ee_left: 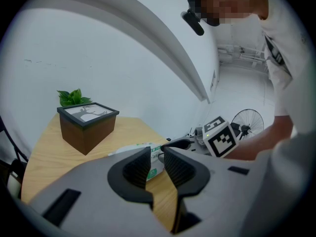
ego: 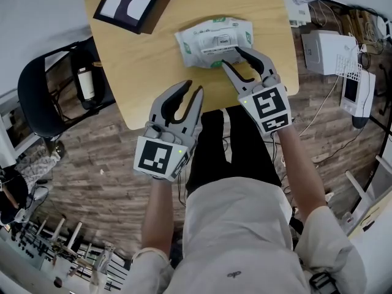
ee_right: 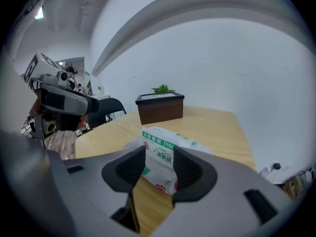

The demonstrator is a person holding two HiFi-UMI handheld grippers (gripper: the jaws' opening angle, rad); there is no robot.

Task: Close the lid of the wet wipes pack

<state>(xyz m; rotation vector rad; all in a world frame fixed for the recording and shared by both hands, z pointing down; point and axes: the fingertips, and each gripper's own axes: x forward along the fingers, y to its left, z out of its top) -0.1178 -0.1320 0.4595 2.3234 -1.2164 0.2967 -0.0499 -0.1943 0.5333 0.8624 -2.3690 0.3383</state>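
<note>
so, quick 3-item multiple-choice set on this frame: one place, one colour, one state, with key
1. In the head view, where is the wet wipes pack?
A. flat on the table, to the right of the deer-picture box
B. on top of the box
C. leaning upright against the box

2. What colour are the box's sides?
A. white
B. dark brown
C. green

3. How do the jaws of the right gripper stand?
A. shut on the pack
B. shut and empty
C. apart, with the pack in line between them but not clamped

Key:
1 A: the pack lies flat on the wood, apart from the box.
2 B: both gripper views show dark brown sides.
3 C: the right gripper view shows a wide gap, with neither pad pressing on the pack.
</note>
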